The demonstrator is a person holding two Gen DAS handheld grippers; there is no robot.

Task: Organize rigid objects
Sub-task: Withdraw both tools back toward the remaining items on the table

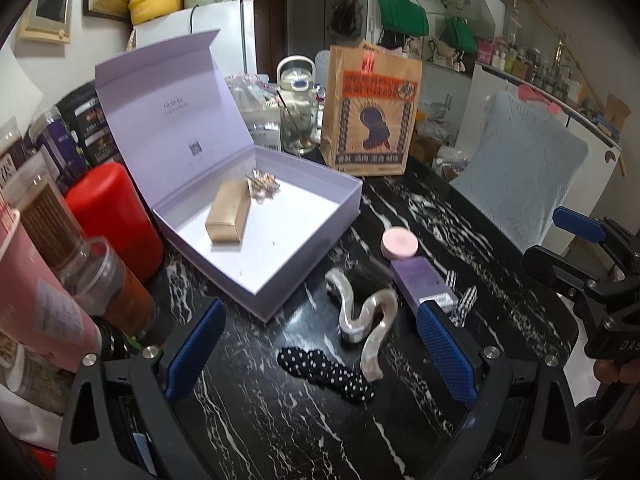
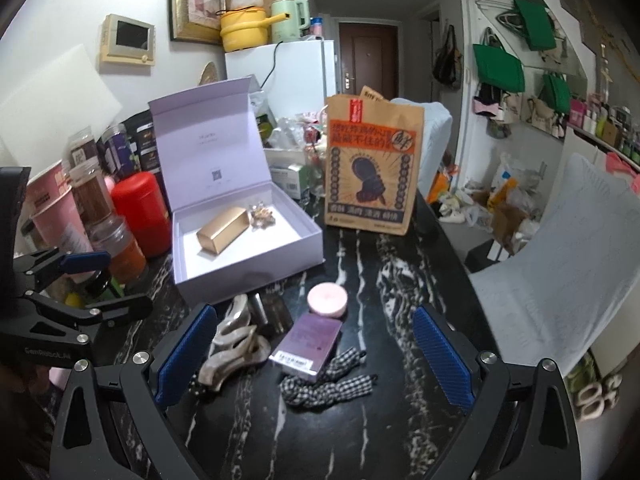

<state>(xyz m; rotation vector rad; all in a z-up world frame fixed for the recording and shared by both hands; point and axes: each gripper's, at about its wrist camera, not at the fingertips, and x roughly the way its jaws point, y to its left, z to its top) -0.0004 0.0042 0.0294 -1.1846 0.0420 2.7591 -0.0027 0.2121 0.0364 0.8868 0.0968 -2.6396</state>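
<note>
An open lilac gift box (image 1: 280,280) (image 2: 256,264) holds a gold box (image 1: 229,212) (image 2: 222,233) and a small sparkly ornament (image 1: 264,185) (image 2: 262,215). On the black marble table in front of it lie a wavy pearly hair clip (image 1: 366,320) (image 2: 234,346), a purple box (image 1: 422,286) (image 2: 308,342), a pink round tin (image 1: 399,243) (image 2: 327,299), a dark cylinder (image 1: 370,276) (image 2: 272,312), a polka-dot hair piece (image 1: 328,374) and a gingham bow (image 1: 464,300) (image 2: 332,380). My left gripper (image 1: 320,354) is open above the clip. My right gripper (image 2: 312,362) is open around the purple box, not touching it.
A brown paper bag (image 1: 370,112) (image 2: 372,164) stands behind the box. A red canister (image 1: 116,216) (image 2: 140,212), jars and a pink cup (image 2: 60,216) crowd the left table edge. A pale chair (image 1: 520,168) (image 2: 560,264) stands at the right.
</note>
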